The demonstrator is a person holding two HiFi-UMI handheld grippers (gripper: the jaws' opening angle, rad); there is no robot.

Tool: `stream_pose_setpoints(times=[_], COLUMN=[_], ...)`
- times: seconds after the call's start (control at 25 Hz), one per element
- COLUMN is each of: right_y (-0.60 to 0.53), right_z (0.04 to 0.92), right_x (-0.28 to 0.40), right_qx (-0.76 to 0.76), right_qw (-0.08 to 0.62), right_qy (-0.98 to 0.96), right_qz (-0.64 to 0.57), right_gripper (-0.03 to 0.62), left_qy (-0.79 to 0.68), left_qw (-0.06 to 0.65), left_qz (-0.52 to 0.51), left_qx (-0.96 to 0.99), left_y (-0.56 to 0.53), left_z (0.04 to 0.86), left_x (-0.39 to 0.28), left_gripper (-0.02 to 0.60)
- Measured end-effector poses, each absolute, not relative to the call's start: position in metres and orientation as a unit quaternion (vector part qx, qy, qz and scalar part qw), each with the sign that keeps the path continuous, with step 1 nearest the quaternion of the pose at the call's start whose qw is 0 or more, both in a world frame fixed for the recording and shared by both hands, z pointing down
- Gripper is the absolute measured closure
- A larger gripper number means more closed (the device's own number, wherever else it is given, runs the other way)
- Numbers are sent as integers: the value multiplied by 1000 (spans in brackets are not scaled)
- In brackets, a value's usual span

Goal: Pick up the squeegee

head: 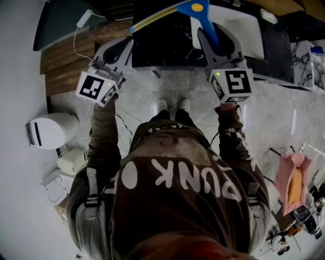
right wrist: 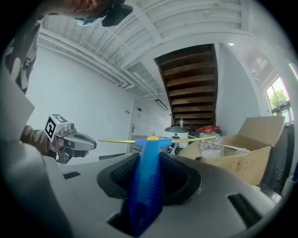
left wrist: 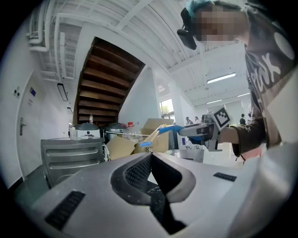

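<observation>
My right gripper (right wrist: 148,159) clamps blue squeegee (head: 199,8) by handle, yellow blade crosswise ahead of jaws; left gripper (left wrist: 151,160) alongside, pinched together, empty.

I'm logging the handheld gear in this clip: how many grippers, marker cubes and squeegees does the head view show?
Grippers: 2, the left gripper and the right gripper
Marker cubes: 2, the left cube and the right cube
Squeegees: 1, the squeegee held by the right gripper
Total: 5
</observation>
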State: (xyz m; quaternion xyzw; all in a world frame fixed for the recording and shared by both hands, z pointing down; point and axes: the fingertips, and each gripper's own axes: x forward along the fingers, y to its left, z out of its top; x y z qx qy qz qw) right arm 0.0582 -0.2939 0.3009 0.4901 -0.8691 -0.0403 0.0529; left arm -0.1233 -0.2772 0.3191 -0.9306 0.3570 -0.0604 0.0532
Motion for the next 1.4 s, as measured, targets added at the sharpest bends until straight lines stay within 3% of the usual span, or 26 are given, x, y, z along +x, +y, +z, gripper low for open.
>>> stream_pose_setpoints(times=[0.4,1.4], right_y=[-271,-282], right_z=[278,296], right_x=[60,63], right_qx=[468,455], right_qw=[24,29], right_qy=[-882,-889], right_qz=[-54,-40], right_gripper=[444,445], left_qy=[357,355], left_qw=[62,65], left_qz=[-59,-63], left_qx=[-930,-930], left_y=[-271,-277], left_z=[309,303], left_x=[-125,-118], left_gripper=[578,578])
